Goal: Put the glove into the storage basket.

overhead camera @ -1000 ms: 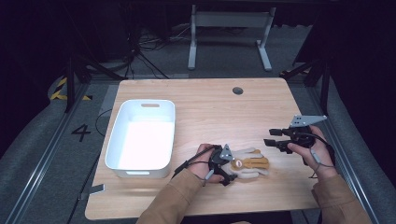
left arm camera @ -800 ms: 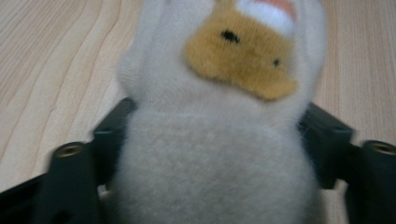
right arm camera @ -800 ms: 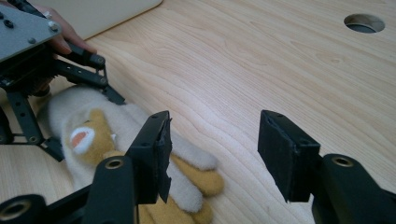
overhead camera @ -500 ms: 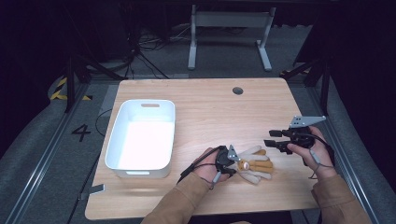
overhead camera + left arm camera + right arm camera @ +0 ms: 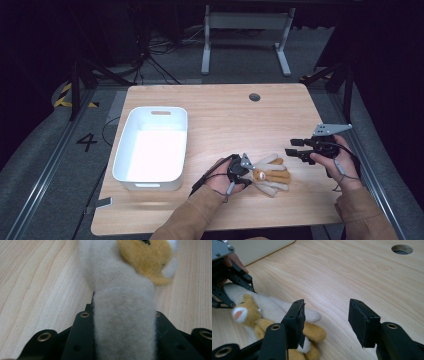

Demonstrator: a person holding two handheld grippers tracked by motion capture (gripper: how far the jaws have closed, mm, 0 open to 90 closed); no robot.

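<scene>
Your left tongs (image 5: 245,169) sit on the near end of the plush toy (image 5: 270,175), closed on its pale fabric. The toy lies flat on the bench (image 5: 225,115), just to the right of the white bin (image 5: 150,150). Your right tongs (image 5: 295,147) hang further right of the toy, apart from it, jaws spread and pointing back toward it with nothing between them. The round hole (image 5: 254,97) in the bench lies beyond the toy, near the far edge.
</scene>
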